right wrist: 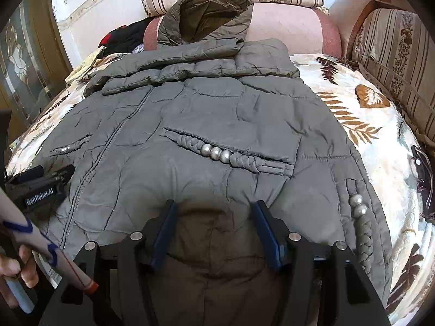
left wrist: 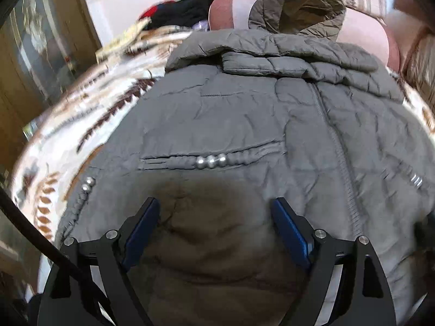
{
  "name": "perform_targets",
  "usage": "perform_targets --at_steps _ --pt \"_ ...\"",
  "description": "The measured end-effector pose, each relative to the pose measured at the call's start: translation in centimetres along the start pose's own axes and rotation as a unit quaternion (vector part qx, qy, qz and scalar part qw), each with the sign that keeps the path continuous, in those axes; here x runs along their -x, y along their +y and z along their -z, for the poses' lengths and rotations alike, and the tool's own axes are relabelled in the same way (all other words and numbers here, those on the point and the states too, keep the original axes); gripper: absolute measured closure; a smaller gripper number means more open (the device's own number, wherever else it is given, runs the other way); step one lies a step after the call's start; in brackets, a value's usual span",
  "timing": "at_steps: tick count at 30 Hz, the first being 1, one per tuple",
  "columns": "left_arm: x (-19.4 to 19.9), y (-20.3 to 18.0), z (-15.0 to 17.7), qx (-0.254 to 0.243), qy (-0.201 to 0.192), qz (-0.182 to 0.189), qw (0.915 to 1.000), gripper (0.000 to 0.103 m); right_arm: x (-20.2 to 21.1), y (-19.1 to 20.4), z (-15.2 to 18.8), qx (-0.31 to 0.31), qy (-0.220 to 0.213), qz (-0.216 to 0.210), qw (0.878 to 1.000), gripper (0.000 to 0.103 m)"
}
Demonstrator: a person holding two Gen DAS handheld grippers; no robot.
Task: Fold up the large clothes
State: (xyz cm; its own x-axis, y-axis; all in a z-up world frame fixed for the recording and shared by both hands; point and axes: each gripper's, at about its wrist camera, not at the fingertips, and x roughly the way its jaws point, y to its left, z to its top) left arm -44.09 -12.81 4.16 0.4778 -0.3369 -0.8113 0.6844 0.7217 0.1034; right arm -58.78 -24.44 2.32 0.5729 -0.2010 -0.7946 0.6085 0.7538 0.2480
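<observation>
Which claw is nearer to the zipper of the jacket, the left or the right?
Hard to tell. The left claw sits left of the zipper; the right claw sits right of it, at similar distance.

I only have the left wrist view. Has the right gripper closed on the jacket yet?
Observer: No. The right gripper is open, low over the jacket's lower front.
Operator: Anything lying beside the jacket on that side?
Observer: Yes, a pair of glasses lies on the blanket, clear of the jacket, out by the view's right edge.
</observation>
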Motion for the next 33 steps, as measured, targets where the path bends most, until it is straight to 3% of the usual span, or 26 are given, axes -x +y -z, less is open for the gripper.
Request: perform_targets --at_steps 3,10,14,17,23,28,33 --pt "2.2 -0.3 -2.2 0.020 -0.006 0.028 0.9994 0.019 0.1 -0.2 0.0 -0.005 0.002 -0.007 1.000 0.039" --pt "12.1 -1.0 -10.1 0.026 -0.098 0.076 0.9919 0.019 0.3 -0.5 0.0 -0.014 0.005 -0.020 1.000 0.038" --pt "16.7 0.0 -12.9 0.021 -0.152 0.074 0.9854 0.019 0.6 -0.7 0.0 -0.019 0.006 -0.028 0.999 0.037" --pt "18.6 1.8 -13.6 0.042 -0.170 0.081 0.9813 0.019 0.7 -0.9 0.1 -0.023 0.006 -0.036 0.999 0.037" --pt "19.2 3.5 -14.0 0.080 -0.151 0.098 0.9805 0.019 0.8 -0.8 0.1 -0.020 0.007 -0.036 0.999 0.035" --pt "23.5 2.5 -15.2 0.060 -0.173 0.116 0.9762 0.019 0.8 -0.9 0.0 -0.025 0.006 -0.039 0.999 0.034" --pt "30.7 0.1 -15.5 0.012 -0.236 0.156 0.9591 0.019 1.0 -1.0 0.1 -0.027 0.005 -0.041 0.999 0.034"
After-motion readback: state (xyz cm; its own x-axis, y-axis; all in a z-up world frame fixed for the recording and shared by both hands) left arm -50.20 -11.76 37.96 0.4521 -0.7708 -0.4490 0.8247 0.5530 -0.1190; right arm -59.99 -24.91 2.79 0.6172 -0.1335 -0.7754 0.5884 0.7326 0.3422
